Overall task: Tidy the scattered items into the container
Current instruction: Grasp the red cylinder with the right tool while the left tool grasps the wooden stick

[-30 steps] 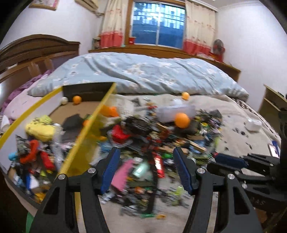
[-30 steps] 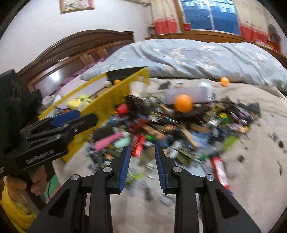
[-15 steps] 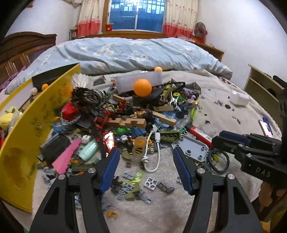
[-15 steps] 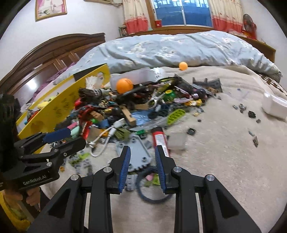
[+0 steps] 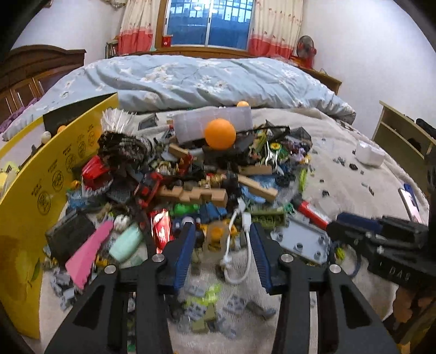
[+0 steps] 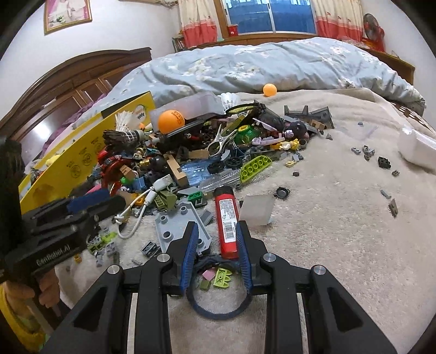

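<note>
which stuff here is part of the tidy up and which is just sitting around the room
Part of the job:
yellow container
orange ball
white cable
red tube
grey plate
blue loop
left gripper, closing around the cable
right gripper

Just lying about:
blue quilt
curtains
fan

The right gripper (image 6: 215, 239) hangs over a red tube (image 6: 226, 221) on the blanket (image 6: 340, 217), jaws partly apart, a dark band (image 6: 218, 313) beneath.
</note>
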`<state>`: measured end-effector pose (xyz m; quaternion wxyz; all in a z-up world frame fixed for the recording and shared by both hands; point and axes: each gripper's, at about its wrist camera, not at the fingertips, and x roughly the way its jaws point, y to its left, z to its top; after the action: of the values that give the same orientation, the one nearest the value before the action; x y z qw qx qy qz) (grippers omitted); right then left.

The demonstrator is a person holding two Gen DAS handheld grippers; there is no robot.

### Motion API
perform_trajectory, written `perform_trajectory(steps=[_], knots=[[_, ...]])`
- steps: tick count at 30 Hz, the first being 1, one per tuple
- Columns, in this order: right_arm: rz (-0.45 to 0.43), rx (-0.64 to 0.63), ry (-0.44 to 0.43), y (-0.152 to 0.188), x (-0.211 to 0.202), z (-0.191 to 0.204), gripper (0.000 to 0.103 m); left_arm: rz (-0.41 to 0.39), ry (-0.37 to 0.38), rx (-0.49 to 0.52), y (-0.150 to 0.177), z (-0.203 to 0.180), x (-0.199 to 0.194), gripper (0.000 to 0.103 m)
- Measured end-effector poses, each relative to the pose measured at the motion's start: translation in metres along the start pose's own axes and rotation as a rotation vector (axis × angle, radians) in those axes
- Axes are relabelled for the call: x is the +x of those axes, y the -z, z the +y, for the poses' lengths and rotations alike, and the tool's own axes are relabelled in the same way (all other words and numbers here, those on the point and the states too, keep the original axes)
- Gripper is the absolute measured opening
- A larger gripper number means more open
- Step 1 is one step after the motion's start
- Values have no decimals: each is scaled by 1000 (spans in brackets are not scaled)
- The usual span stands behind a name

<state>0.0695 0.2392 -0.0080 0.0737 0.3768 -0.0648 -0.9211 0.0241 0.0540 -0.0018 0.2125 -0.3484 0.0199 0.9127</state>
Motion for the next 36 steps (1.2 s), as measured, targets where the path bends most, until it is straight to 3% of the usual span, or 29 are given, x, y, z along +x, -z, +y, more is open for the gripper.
perform_trajectory(steps=[4, 9, 11, 13, 17, 18, 21, 23, 27, 36], knots=[[1, -1, 9, -1, 4, -1, 29, -3, -14, -13, -9, 4, 12, 59], [10, 6, 11, 1, 10, -5, 29, -14, -77, -36, -21, 16, 30, 67], [10, 11, 4, 1, 12, -6, 29, -17, -101, -21, -23, 17, 36, 70], [12, 18, -2, 2, 15, -9, 29, -24, -125, 15, -24, 13, 39, 80], [12, 31, -17, 3, 20, -12, 29, -18, -150, 53, -28, 7, 45, 81], [10, 33, -20, 3, 21, -12, 29, -17, -144, 51, -28, 8, 46, 79], [2, 42, -36, 4, 21, -15, 29, 11, -90, 14, -27, 11, 48, 47], [0, 50, -47, 4, 21, -17, 29, -4, -86, 11, -26, 10, 43, 42], [-12, 56, -55, 5, 18, -19, 20, -19, -78, 32, -25, 3, 32, 16], [-21, 54, -55, 6, 6, -19, 20, 13, 46, 30, -8, -13, 18, 12]])
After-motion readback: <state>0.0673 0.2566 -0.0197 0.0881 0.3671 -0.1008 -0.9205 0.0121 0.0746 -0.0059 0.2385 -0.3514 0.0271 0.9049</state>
